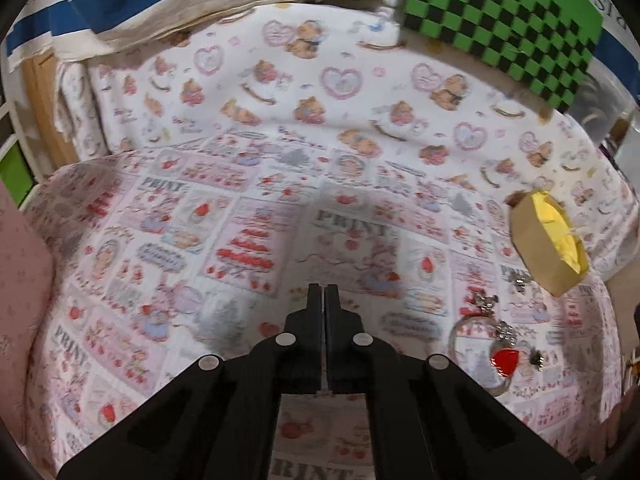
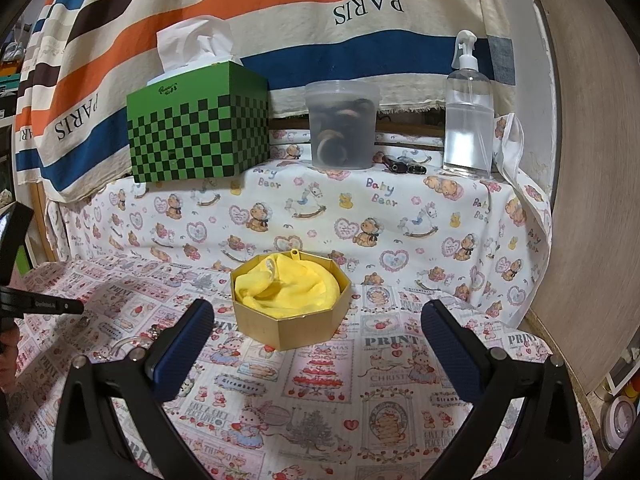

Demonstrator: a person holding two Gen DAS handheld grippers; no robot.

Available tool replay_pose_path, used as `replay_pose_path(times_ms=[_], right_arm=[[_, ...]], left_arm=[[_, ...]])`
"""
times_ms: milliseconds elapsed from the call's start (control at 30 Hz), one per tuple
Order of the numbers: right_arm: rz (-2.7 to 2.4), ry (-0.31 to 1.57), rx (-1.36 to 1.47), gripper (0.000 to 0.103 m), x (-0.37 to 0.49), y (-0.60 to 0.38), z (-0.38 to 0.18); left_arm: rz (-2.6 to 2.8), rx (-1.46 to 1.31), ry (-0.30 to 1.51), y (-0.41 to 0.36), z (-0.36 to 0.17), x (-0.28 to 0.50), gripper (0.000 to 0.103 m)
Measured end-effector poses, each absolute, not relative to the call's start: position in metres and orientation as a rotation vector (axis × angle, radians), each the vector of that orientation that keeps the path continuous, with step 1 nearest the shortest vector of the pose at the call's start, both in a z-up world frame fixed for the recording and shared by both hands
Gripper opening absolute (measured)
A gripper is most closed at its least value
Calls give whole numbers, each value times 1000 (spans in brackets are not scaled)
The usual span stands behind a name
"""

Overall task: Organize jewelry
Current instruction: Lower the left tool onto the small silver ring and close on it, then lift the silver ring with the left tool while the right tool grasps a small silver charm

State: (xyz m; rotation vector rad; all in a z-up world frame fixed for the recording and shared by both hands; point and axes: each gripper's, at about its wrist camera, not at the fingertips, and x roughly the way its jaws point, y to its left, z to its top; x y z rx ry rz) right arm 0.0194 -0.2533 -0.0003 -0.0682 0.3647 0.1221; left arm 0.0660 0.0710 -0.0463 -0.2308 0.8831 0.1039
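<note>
My left gripper (image 1: 323, 289) hangs shut over the printed cloth (image 1: 248, 240), and nothing shows between its fingers. The jewelry lies to its right: a clear bangle (image 1: 460, 350), a red heart charm (image 1: 505, 361) and small silver pieces (image 1: 486, 302). Beyond them stands a gold octagonal box (image 1: 536, 256) lined with yellow cloth. In the right wrist view this box (image 2: 296, 330) sits just ahead of my right gripper (image 2: 316, 309), which is open wide with nothing in it. The left gripper (image 2: 80, 307) shows at the left edge, above the bangle (image 2: 124, 343).
On a raised ledge at the back stand a green checkered tissue box (image 2: 200, 136), a clear tub (image 2: 342, 126) with rings inside, a spray bottle (image 2: 468, 120) and small dark items (image 2: 404, 166). A striped cloth (image 2: 280, 12) hangs behind. A wooden panel (image 2: 580, 200) closes the right side.
</note>
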Motion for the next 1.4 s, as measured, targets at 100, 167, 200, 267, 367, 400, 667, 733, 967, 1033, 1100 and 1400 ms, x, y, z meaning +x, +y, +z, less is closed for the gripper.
replay_pose_path(times_ms=[100, 167, 200, 267, 367, 400, 667, 733, 967, 1033, 1100, 1400], right_arm=[[122, 364, -68, 103, 19, -253, 0], [122, 363, -70, 103, 19, -253, 0], [122, 363, -70, 103, 19, -253, 0], [122, 364, -69, 103, 19, -253, -1], [122, 366, -66, 103, 19, -253, -1], [122, 368, -65, 103, 20, -253, -1], [123, 374, -62, 103, 21, -253, -2], [122, 375, -62, 103, 21, -253, -2], [142, 420, -87, 103, 28, -253, -5], [151, 462, -113, 103, 33, -248, -8], [203, 529, -119, 103, 36, -239, -10], [384, 835, -9, 60, 55, -195, -33]], left_arm=[[138, -175, 863, 65, -42, 64, 6], [203, -100, 850, 60, -38, 62, 29], [217, -85, 854, 60, -38, 61, 37], [201, -99, 896, 63, -38, 62, 36], [175, -122, 916, 66, -40, 62, 36], [177, -124, 916, 67, -40, 62, 36], [136, -185, 969, 67, -58, 71, 20], [138, -188, 967, 68, -58, 72, 20], [101, -230, 887, 70, -45, 62, 20], [95, -225, 825, 69, -38, 57, 20], [79, -221, 764, 66, -31, 51, 20], [74, -227, 634, 67, -9, 38, 20]])
